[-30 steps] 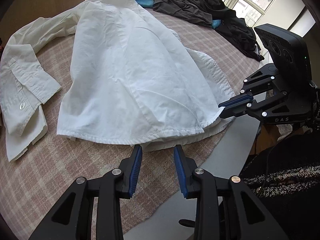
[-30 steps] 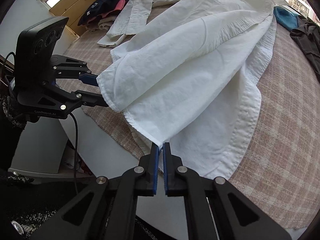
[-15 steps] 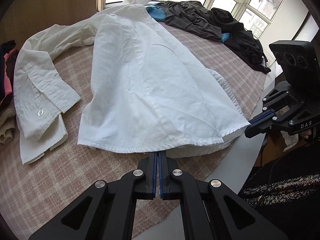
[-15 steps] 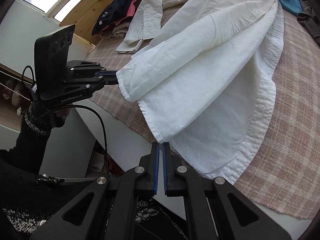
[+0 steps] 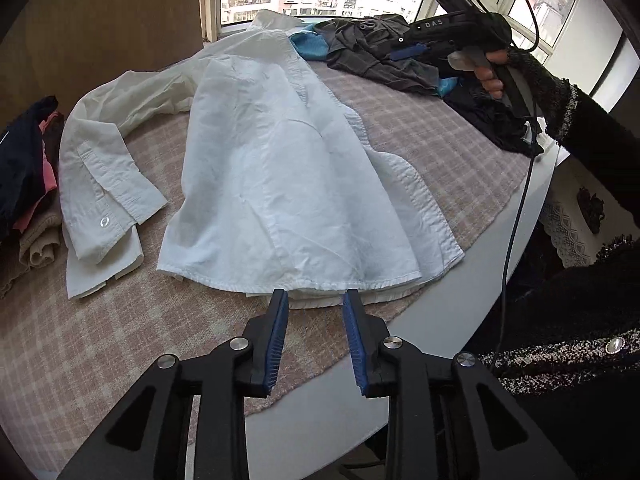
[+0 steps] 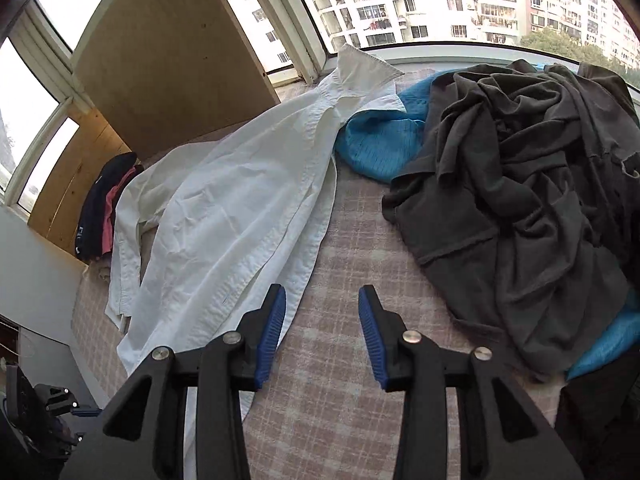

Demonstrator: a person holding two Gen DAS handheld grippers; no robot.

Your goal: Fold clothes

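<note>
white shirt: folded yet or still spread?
Half-folded lengthwise. The white shirt lies flat on the checked cloth, one side doubled over, two hem layers showing; a sleeve still sprawls beside it.

We hold our left black two-finger gripper with blue pads [image 5: 314,298] low, its jaws spread apart and empty. Our right black blue-padded gripper [image 6: 322,300] is also spread wide, gripping nothing, raised in our bare hand [image 5: 490,76].

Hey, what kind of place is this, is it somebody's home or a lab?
Most likely a room in a high-rise flat. A white shirt lies on a checked cloth beside a heap of dark clothes, and the windows look out on apartment blocks.
</note>
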